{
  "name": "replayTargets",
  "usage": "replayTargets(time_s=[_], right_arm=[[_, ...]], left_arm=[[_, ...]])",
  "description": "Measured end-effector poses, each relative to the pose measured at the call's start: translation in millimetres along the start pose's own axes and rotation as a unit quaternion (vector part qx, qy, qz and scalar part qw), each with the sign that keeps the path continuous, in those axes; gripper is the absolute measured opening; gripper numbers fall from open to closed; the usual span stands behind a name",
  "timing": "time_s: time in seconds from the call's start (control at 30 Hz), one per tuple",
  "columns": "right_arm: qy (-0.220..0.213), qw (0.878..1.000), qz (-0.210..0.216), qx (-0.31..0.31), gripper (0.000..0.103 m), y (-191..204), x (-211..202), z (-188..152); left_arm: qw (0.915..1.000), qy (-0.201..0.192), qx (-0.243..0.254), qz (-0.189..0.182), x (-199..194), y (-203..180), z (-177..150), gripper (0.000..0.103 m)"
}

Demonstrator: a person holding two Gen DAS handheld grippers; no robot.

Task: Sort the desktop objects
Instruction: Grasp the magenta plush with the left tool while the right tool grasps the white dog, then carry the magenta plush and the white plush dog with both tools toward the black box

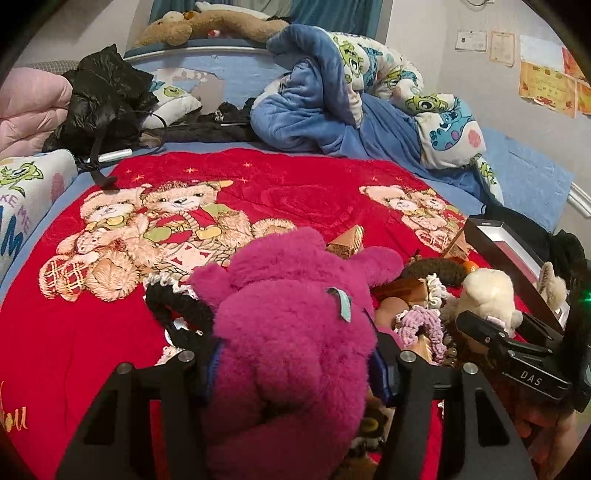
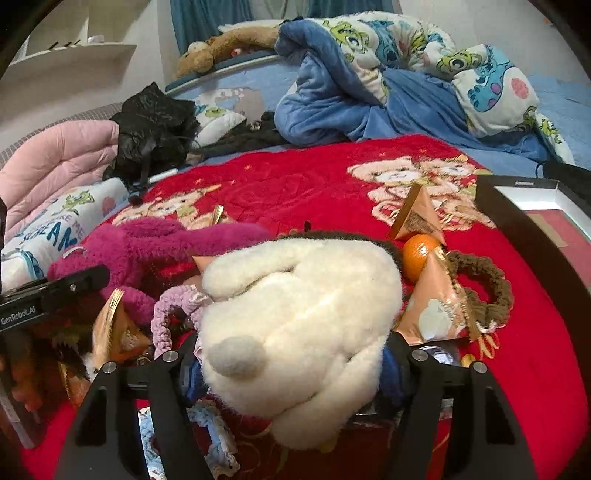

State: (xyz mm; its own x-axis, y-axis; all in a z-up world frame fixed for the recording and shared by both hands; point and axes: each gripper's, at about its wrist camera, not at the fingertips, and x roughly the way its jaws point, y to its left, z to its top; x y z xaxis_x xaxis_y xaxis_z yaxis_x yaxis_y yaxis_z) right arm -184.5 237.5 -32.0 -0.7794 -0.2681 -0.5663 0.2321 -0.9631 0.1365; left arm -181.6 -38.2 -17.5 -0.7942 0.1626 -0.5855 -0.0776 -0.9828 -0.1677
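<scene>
A magenta plush toy (image 1: 288, 314) fills the left wrist view, and my left gripper (image 1: 295, 373) is shut on it, pads pressed into the fur on both sides. In the right wrist view my right gripper (image 2: 291, 369) is shut on a cream plush rabbit (image 2: 303, 302), tail towards the camera. Both toys are over a pile on the red bear blanket (image 1: 258, 184). The pile holds triangular snack packets (image 2: 417, 218), an orange (image 2: 419, 254), a brown knitted ring (image 2: 487, 288), a lilac knitted ring (image 2: 166, 317) and a black knitted ring (image 1: 177, 310).
An open black box with a white lining (image 2: 535, 206) stands at the right edge of the blanket. Behind lie a crumpled blue cartoon duvet (image 1: 351, 103), a black jacket (image 1: 107, 96), a pink quilt (image 1: 29, 107) and a brown plush (image 1: 207, 26) on the headboard.
</scene>
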Motion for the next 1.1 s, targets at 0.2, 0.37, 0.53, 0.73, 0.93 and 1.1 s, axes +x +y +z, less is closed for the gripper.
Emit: replayTargets(time_s=[0.2,0.37,0.53,0.73,0.93,1.1], right_arm=[[-0.018,1.0,0.002,0.004,0.069,0,-10,1],[-0.034,0.999,0.002,-0.003,0.069,4,-21,1],[-0.054,0.998,-0.017,-0.041,0.07,22,-36,-3],[-0.055,0.997,-0.015,-0.047,0.07,29,-45,-7],[-0.043,0.998,0.038,-0.002,0.07,25,-55,-10],[-0.045,0.998,0.046,0.011,0.07,23,-66,-14]], left_arm=[[0.9999,-0.015,0.001,-0.004,-19,0,0,0.063],[0.9996,-0.026,-0.006,-0.012,-40,3,2,0.063],[0.9994,-0.033,-0.002,-0.011,-58,4,1,0.063],[0.9992,-0.037,0.009,-0.008,-77,0,-3,0.063],[0.9983,-0.05,0.029,-0.007,-102,-20,3,0.063],[0.9972,-0.058,0.034,-0.031,-121,-45,7,0.063]])
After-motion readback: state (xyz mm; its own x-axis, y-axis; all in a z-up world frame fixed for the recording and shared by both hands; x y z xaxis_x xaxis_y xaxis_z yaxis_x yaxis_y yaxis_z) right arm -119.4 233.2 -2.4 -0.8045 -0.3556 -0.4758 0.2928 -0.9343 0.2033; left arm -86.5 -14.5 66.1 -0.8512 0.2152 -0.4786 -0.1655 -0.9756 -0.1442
